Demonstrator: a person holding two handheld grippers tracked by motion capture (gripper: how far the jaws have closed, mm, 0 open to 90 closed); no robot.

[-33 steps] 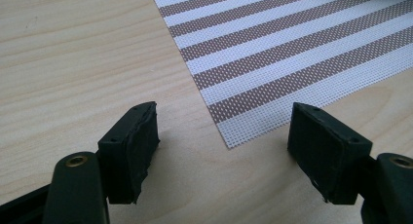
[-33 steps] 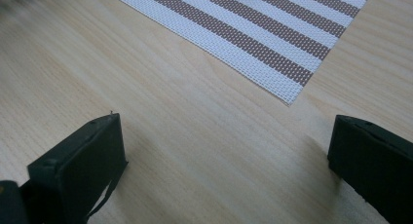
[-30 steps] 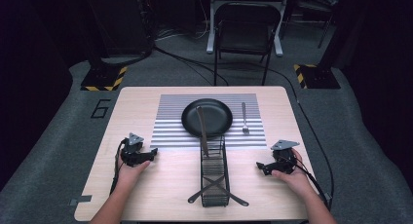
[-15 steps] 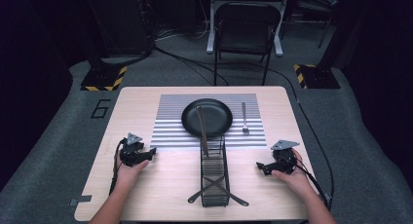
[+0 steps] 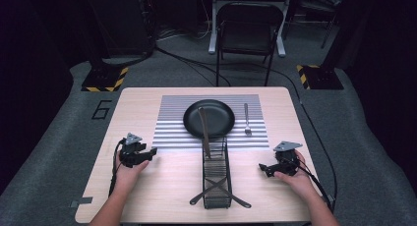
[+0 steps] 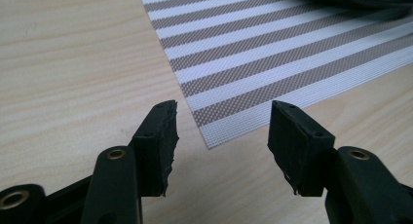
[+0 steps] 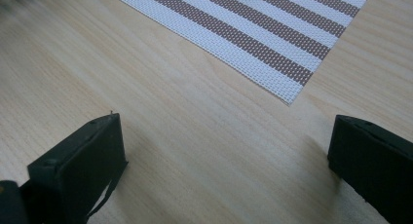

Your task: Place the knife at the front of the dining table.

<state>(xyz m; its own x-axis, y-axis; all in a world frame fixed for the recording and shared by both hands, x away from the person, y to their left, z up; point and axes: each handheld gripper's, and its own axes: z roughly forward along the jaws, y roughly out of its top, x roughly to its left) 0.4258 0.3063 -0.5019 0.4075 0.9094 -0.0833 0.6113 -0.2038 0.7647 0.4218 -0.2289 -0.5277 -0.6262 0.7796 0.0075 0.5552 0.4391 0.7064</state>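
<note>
My left gripper [image 5: 151, 152] rests on the wooden table [image 5: 137, 103] just left of the striped placemat [image 5: 172, 123]. Its jaws have just been closing; they still stand apart with nothing between them. In the left gripper view my left gripper [image 6: 221, 131] hovers low over the placemat [image 6: 272, 53] at its near corner. My right gripper [image 5: 263, 168] sits right of the wire basket [image 5: 216, 179], pointing left. In the right gripper view my right gripper [image 7: 224, 141] is wide open over bare wood, empty, with the placemat [image 7: 253, 24] beyond.
A black plate [image 5: 221, 115] lies on the mat. A long brown utensil [image 5: 203, 130] leans from the basket onto it. A fork [image 5: 247, 120] lies right of the plate. Two dark utensils [image 5: 241, 203] cross under the basket. A folding chair [image 5: 248, 34] stands behind the table.
Both hands keep their places and nothing on the table has moved. The high view is too small to show a difference in the left jaws.
</note>
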